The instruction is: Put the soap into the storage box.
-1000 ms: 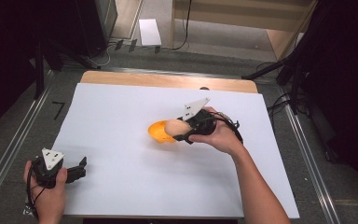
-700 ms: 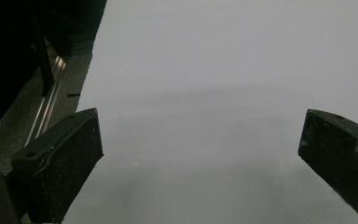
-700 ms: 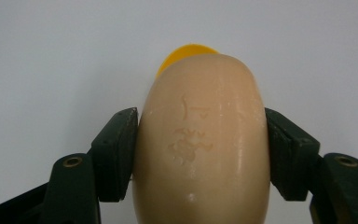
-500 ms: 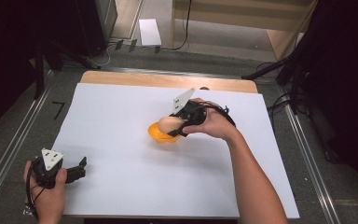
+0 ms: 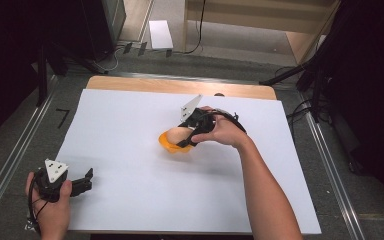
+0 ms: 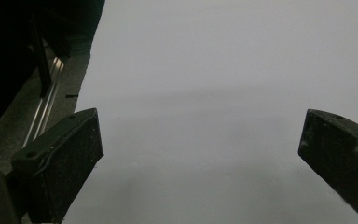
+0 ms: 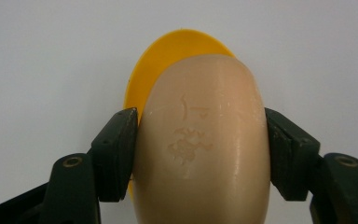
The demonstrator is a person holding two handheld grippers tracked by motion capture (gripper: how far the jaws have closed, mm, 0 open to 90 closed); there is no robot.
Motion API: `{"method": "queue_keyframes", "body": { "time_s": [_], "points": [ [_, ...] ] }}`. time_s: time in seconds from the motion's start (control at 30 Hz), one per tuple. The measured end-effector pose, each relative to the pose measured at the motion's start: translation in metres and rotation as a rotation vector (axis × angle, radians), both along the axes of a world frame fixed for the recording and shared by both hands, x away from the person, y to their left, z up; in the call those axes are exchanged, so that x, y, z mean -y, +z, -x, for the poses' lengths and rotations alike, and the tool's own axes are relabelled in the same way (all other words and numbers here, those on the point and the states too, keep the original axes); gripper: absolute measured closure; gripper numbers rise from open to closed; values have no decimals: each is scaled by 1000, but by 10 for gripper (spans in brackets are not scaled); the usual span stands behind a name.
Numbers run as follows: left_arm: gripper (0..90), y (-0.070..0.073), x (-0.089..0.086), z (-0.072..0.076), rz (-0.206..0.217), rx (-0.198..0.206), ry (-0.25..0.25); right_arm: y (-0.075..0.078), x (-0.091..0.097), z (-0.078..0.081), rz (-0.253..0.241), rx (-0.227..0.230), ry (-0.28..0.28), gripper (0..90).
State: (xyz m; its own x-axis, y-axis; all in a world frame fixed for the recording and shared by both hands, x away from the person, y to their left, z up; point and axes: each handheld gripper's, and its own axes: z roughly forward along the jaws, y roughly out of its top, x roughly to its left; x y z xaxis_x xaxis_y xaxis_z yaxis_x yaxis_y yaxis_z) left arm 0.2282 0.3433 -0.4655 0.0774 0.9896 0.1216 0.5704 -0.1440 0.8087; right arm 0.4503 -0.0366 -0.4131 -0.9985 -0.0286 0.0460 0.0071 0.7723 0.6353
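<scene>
Soap (image 7: pixel 200 149) now higher over yellow dish (image 7: pixel 168 51); between right gripper (image 7: pixel 200 154) fingers (image 7: pixel 114 154)

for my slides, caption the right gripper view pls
Right gripper clamps a beige soap bar above a yellow dish.

Right hand (image 5: pixel 226 131) reaches from the near right to mid-table, holding the right gripper (image 7: pixel 200 154) pointed left with its jaws clamped on a pale oval bar of soap (image 7: pixel 200 149). Left hand (image 5: pixel 50 207) rests at the near left corner; left gripper (image 6: pixel 200 154) jaws spread wide.
</scene>
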Motion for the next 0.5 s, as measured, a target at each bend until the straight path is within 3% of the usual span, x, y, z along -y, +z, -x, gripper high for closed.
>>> {"method": "queue_keyframes", "body": {
  "time_s": [0.27, 0.33, 0.5],
  "points": [
    [0, 0, 0, 0, -3, -1, -1, -1, 1, 1, -6, -8, -2, 329],
    [0, 0, 0, 0, -5, -1, -1, 4, 2, 1, -41, -15, -17, 311],
    [0, 0, 0, 0, -4, 0, -1, 8, 6, 1, -48, -13, -38, 325]
  ]
}}
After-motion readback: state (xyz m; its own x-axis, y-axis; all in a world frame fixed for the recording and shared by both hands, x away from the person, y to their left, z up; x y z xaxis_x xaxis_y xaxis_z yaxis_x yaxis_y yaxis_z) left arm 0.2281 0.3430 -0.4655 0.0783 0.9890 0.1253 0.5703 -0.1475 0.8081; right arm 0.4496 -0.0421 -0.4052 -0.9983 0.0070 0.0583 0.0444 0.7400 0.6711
